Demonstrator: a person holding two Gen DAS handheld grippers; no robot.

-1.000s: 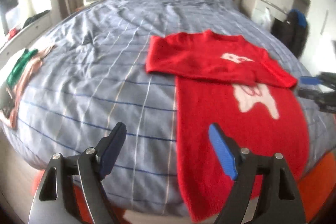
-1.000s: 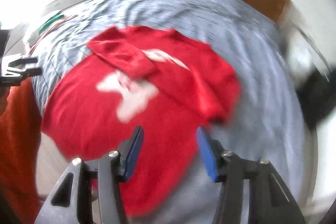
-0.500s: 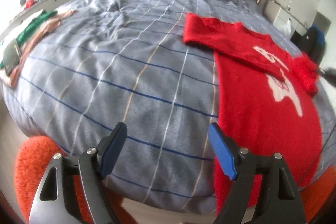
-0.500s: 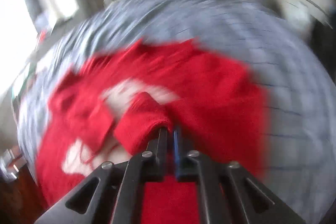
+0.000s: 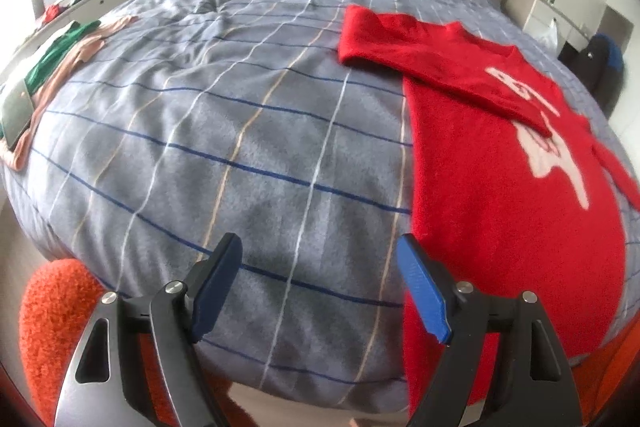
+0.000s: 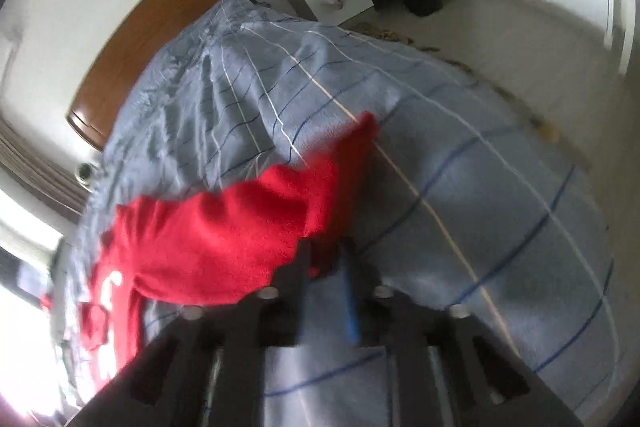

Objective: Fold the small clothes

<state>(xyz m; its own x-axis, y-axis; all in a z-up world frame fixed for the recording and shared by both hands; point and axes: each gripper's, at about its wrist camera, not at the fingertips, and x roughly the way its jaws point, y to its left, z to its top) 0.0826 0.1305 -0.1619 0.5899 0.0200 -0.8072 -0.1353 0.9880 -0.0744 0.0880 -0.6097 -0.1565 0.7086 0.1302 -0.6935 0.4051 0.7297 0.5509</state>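
A red knitted sweater with a white motif (image 5: 500, 187) lies flat on the grey-blue checked bed cover (image 5: 240, 131), toward the foot of the bed, one sleeve folded across its chest. The left gripper (image 5: 320, 291) hovers over the cover just beside the sweater's hem, blue pads wide apart and empty. The right gripper (image 6: 326, 263) is opening, the sweater's other sleeve (image 6: 304, 195) between its jaws; blur hides whether the pads press it.
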